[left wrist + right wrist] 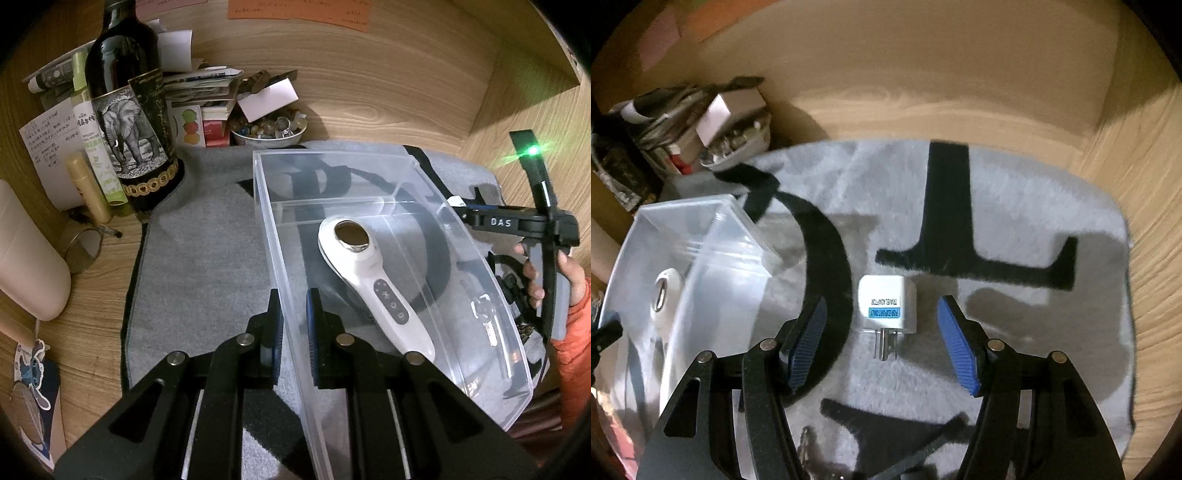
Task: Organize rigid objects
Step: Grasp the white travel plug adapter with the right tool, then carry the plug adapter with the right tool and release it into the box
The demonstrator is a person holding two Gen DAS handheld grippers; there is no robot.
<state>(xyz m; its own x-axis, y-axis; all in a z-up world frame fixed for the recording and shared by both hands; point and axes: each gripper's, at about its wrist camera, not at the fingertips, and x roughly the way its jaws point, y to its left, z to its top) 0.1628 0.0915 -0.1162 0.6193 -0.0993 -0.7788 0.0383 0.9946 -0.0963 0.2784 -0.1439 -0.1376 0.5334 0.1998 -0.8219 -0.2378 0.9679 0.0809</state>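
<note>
A clear plastic bin stands on a grey mat. A white handheld massager lies inside it. My left gripper is shut on the bin's near left wall. In the right wrist view a white travel adapter lies on the mat, prongs toward me. My right gripper is open, with a finger on either side of the adapter, not touching it. The bin and the massager show at the left there. The right gripper's body shows beyond the bin's right side.
A dark wine bottle, a green spray bottle, a lip balm tube, papers and a bowl of stones crowd the back left corner. Wooden walls close the back and right. A pale cylinder lies at left.
</note>
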